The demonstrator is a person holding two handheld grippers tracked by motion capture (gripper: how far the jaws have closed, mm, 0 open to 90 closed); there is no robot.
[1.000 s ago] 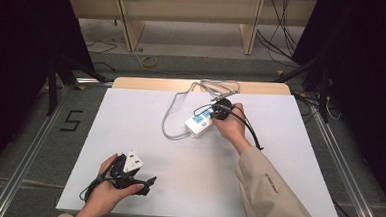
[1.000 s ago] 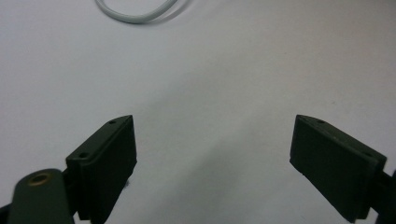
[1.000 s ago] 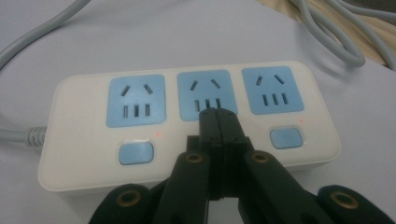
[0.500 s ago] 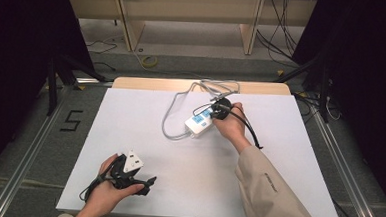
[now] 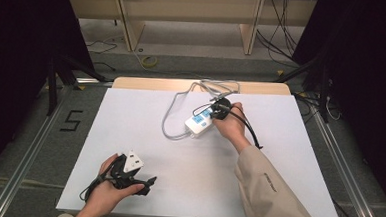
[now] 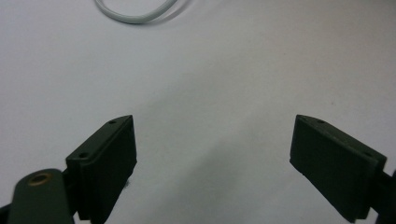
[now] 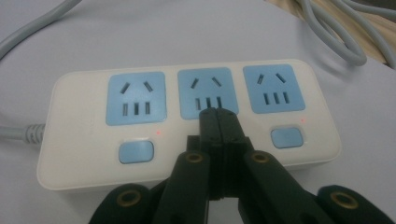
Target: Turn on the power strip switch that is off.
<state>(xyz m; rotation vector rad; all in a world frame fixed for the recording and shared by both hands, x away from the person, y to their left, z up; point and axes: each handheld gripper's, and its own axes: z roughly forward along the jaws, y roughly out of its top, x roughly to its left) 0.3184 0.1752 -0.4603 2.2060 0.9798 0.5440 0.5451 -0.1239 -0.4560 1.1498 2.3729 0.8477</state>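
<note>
A white power strip (image 5: pixel 199 123) with three blue socket faces lies in the far middle of the white table (image 5: pixel 288 158). Its grey cable (image 5: pixel 173 107) loops to the left and toward the far edge. My right gripper (image 5: pixel 220 109) is over the strip's right end. In the right gripper view the power strip (image 7: pixel 84 135) lies crosswise, and my right gripper (image 7: pixel 218 114) is shut, its tips at the middle socket's lower edge, hiding the middle button. The blue left button (image 7: pixel 136 152) and right button (image 7: pixel 286 137) show. My left gripper (image 5: pixel 147 182) rests open near the front left, nothing between its jaws.
The grey cable (image 7: pixel 327 32) bunches on the wooden strip (image 5: pixel 147 83) at the table's far edge. A bend of the cable (image 6: pixel 135 14) lies ahead of my left gripper (image 6: pixel 215 158). Shelving and floor cables lie beyond the table. Metal rails run along both sides.
</note>
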